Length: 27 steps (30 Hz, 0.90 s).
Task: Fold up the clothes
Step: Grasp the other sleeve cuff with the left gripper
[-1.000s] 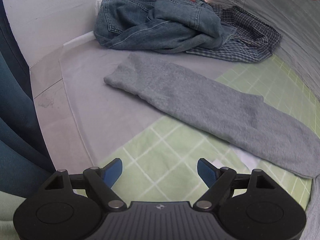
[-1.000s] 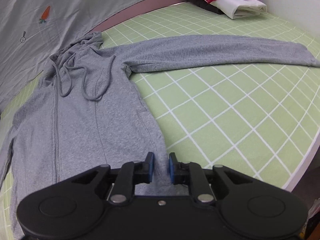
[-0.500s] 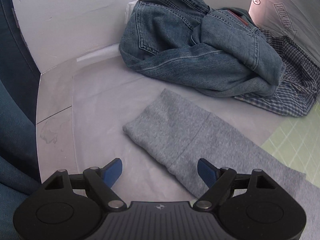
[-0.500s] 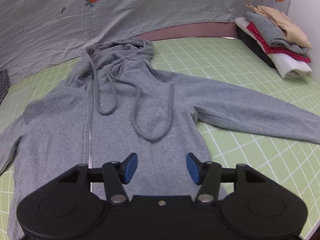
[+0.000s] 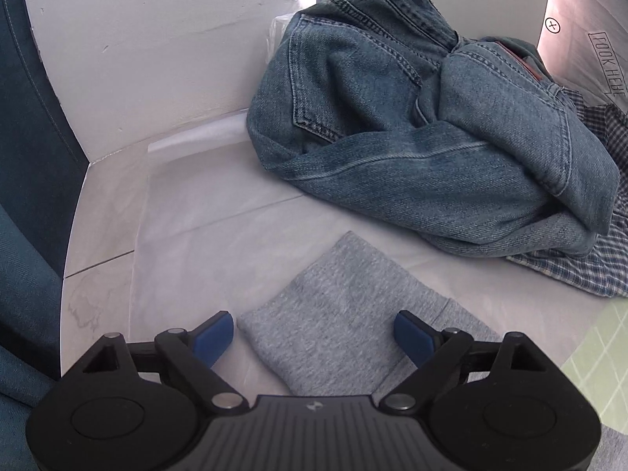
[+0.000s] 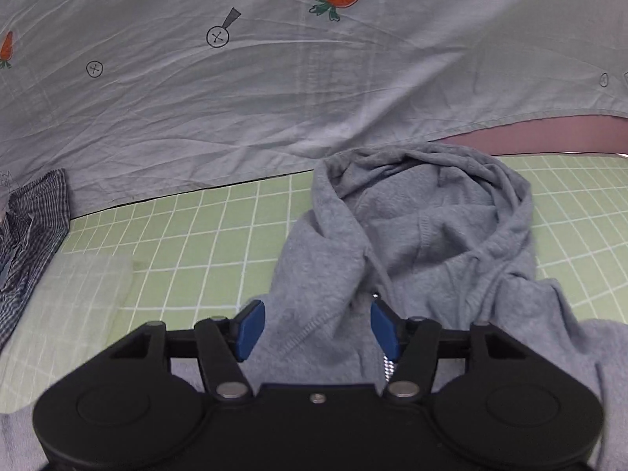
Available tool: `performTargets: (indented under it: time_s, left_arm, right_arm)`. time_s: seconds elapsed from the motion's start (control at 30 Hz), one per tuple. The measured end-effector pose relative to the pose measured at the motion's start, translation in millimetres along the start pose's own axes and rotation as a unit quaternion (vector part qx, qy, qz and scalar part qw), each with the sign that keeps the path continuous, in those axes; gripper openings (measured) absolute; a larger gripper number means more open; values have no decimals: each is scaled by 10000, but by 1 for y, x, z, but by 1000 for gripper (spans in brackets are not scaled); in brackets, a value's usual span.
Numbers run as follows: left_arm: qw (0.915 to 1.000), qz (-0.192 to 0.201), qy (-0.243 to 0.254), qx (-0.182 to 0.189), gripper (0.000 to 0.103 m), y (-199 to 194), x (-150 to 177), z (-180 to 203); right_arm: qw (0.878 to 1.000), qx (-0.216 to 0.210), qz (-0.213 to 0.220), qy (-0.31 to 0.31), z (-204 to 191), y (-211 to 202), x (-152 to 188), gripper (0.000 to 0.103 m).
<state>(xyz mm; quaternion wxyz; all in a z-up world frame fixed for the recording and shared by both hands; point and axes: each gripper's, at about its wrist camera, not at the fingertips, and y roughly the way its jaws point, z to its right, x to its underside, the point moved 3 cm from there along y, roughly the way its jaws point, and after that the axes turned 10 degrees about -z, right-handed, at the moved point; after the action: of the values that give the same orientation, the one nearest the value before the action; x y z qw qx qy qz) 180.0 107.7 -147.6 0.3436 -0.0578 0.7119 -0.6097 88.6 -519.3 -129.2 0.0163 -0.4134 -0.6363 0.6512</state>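
Left wrist view: my left gripper [image 5: 314, 333] hangs with its jaws wide apart, straddling the cuff end of the grey knit hoodie sleeve [image 5: 341, 314], which lies flat on the pale surface — nothing pinched. Behind it sits a crumpled heap of blue denim jeans [image 5: 424, 133] on a blue-and-white checked shirt [image 5: 581, 271], not folded.

Right wrist view: my right gripper [image 6: 317, 327] is also spread open, just above the neck of the grey zip-up hooded sweatshirt [image 6: 424, 243], which lies on the green gridded mat [image 6: 204, 235], hood bunched up toward the grey carrot-print sheet [image 6: 274, 90] behind.

Handling, my guess: soft, light fleece — it will drape and sag, not slippery, no breakage risk. The cuff is the thicker ribbed end, so I'd pinch there for the sleeve; on the body, I'd take the shoulder seam or collar edge beside the metal zipper [image 6: 386, 365], keeping clear of the loose drawcords.
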Motion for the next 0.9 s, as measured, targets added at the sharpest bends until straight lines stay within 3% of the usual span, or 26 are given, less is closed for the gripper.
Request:
performTargets:
  time_s: [0.07, 0.1, 0.13, 0.17, 0.27, 0.33, 0.43, 0.57, 0.63, 0.7, 0.77, 0.83, 0.9]
  left_arm:
    - [9998, 102, 178, 36, 74, -4, 1, 5]
    - [9995, 145, 290, 39, 57, -6, 2, 9]
    - [9990, 173, 422, 13, 31, -8, 2, 15]
    - [9983, 201, 555, -13, 14, -11, 2, 20]
    - [9969, 280, 719, -140, 12, -15, 1, 28]
    - [9970, 452, 605, -145, 12, -24, -5, 21]
    - [9964, 638, 540, -125, 12, -34, -14, 10]
    - [9983, 409, 393, -113, 12, -21, -10, 1]
    - [9991, 266, 298, -101, 13, -12, -7, -4]
    - [9995, 214, 223, -61, 13, -11, -5, -6]
    - [9995, 218, 213, -7, 13, -13, -4, -6]
    - [9995, 229, 210, 57, 13, -16, -3, -6]
    - [9992, 268, 238, 163, 13, -21, -3, -4]
  right_arm:
    - [9999, -1, -165, -4, -4, 14, -5, 59]
    - [9997, -13, -233, -42, -6, 19, -5, 55]
    - [9995, -29, -294, -95, -7, 23, -5, 40]
    - [9993, -46, -355, -148, -9, 27, -5, 24]
    - [9993, 1, -214, -294, -11, 26, -10, 10]
    - [9996, 12, -87, -257, -8, 25, -14, 9]
    - [9993, -166, 131, 312, 10, 21, -20, 9]
    - [9996, -124, 102, 220, 8, 27, -15, 9]
    - [10000, -17, 54, 17, 2, 29, -13, 14]
    - [9998, 90, 6, -187, -4, 31, -12, 26]
    - [9993, 130, 185, -283, -5, 16, -9, 61]
    - [9985, 167, 376, -355, -3, -3, -3, 77]
    - [9981, 254, 451, -342, 5, -21, 11, 81]
